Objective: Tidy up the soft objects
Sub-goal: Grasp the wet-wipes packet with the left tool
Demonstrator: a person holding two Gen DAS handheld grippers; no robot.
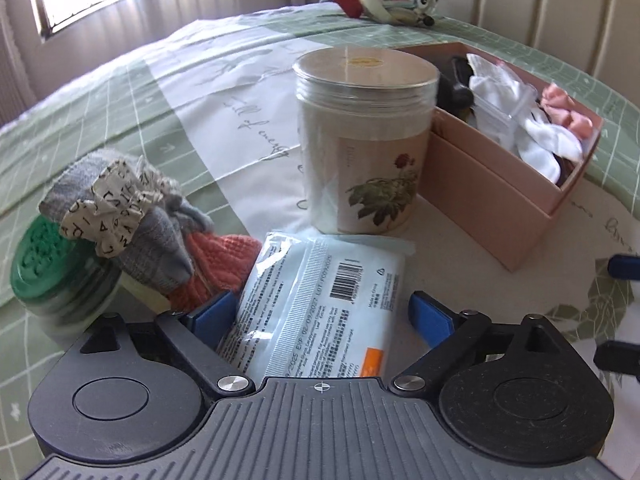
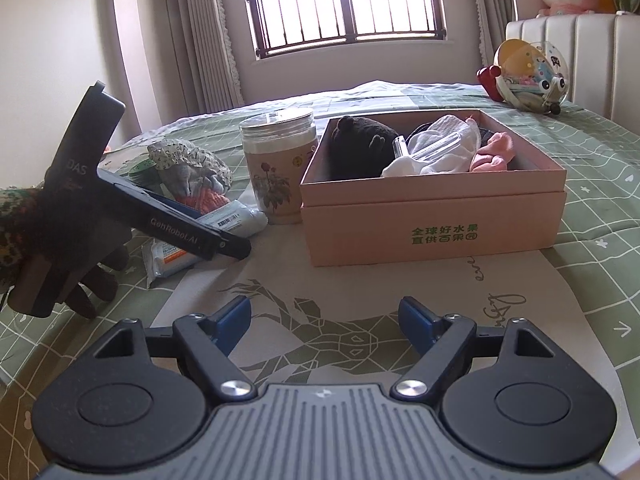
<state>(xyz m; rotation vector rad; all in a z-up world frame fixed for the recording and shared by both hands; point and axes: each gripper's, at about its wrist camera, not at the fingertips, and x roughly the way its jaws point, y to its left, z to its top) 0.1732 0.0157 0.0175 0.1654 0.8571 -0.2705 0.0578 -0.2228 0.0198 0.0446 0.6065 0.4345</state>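
Note:
My left gripper is open, its blue fingers on either side of a pale blue wet-wipe packet lying on the bed. Left of it lies a heap of soft things: a letter-print scrunchie, grey socks and an orange knit piece. The pink box at the right holds white socks, a pink bow and a dark item. In the right wrist view the box holds a black plush. My right gripper is open and empty above the bedspread.
A clear jar with a flower label stands between the heap and the box. A green-lidded jar lies under the heap. A round toy sits by the headboard. A second wipe packet lies under the left gripper.

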